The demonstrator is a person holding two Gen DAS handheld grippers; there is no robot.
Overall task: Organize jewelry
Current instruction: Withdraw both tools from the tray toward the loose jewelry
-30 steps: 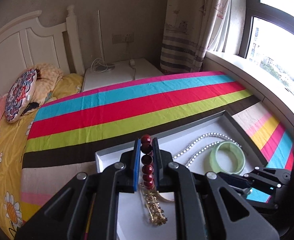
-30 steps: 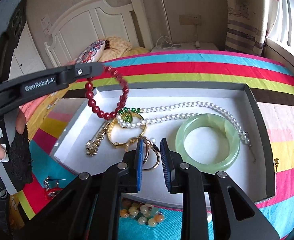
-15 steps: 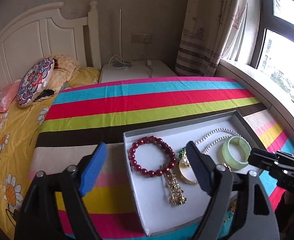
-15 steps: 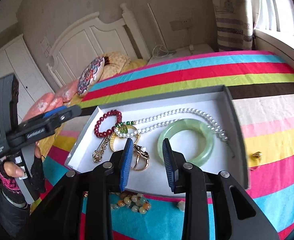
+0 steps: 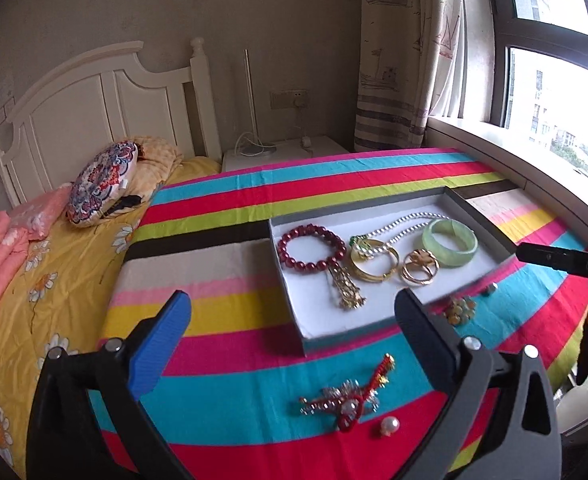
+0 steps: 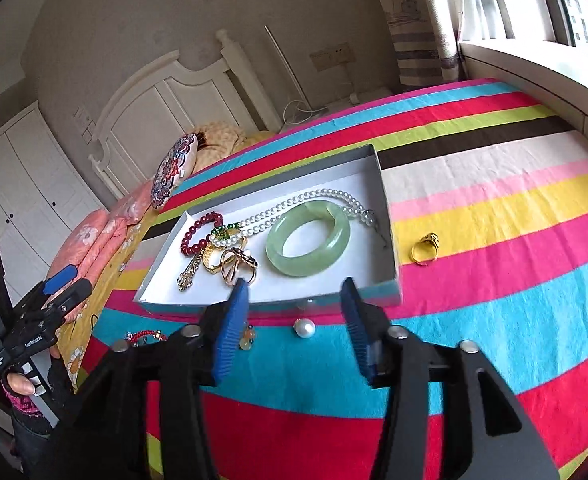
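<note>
1. The red bead bracelet [image 5: 310, 249] — a second ago pinched in the left gripper [image 5: 291, 312] — now lies in the white tray [image 5: 322, 320], free of the pads.
2. That gripper's jaws are opening wide with nothing between them, and it has drawn back from the tray.
3. The right gripper [image 6: 294, 300] has also pulled back — its jaws are opening, empty, above the loose pearl [image 6: 304, 328].

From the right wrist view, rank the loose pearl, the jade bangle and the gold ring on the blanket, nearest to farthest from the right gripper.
1. Loose pearl: on the blanket in front of the tray, just beyond the right gripper, whose empty jaws are opening.
2. Jade bangle: inside the tray, straight ahead.
3. Gold ring: on the blanket, outside the tray's right wall.
</note>
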